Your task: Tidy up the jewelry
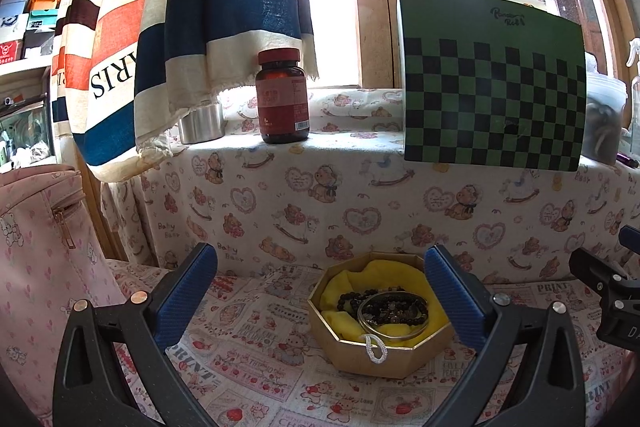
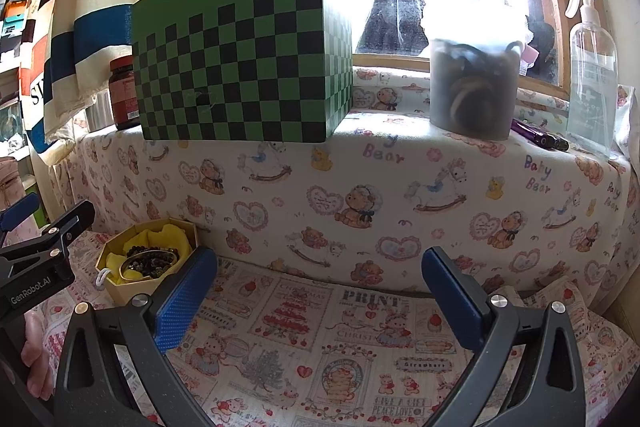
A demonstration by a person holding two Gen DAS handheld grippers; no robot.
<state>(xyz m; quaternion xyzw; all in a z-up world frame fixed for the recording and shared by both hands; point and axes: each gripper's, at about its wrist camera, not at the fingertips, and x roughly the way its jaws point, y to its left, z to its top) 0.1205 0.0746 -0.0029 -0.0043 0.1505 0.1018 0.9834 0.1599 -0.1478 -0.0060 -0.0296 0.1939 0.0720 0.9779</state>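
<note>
An octagonal gold jewelry box point(image 1: 360, 351) with a yellow cloth lining sits on the printed tablecloth. Inside lie dark bead bracelets point(image 1: 384, 303) and a silver bangle point(image 1: 370, 323); a white cord loop point(image 1: 376, 347) hangs over the front rim. My left gripper point(image 1: 320, 291) is open, its blue pads on either side of the box, a little nearer than it. In the right wrist view the same box point(image 2: 132, 287) is at the left, with beads point(image 2: 150, 261) in it. My right gripper point(image 2: 320, 287) is open over bare cloth with nothing between its fingers.
A cloth-covered ledge behind holds a green checkered box point(image 1: 492, 87), a red-brown pill bottle point(image 1: 282, 97), a metal tin point(image 1: 200, 123), a grey container point(image 2: 474, 87) and a spray bottle point(image 2: 592, 67). A striped curtain point(image 1: 192, 7) hangs left. A pink bag point(image 1: 44, 247) stands at the left.
</note>
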